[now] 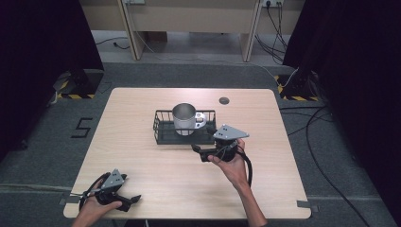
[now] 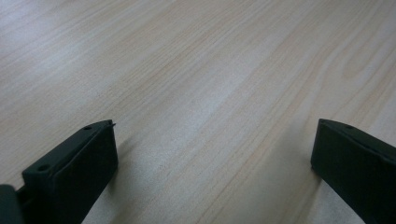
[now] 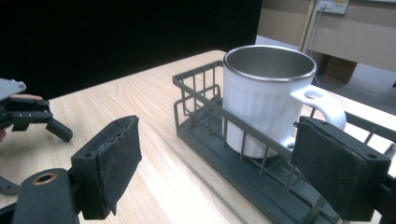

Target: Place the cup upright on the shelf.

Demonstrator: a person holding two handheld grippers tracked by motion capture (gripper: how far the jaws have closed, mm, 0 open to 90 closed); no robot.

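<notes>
Your left gripper (image 1: 134, 200): jaws spread, low over the table (image 1: 156, 175) at its near edge | mug (image 1: 184, 118): upright in basket (image 1: 161, 135), mid-table (handle toward your right) | your right gripper (image 1: 198, 152): jaws apart, nothing between them, just beside basket's near right corner.

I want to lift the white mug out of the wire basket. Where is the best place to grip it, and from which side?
Probably the handle: it sticks out of the mug over the low basket wall, towards the right gripper. Come from that side, one pad on each flat face of the handle.
</notes>
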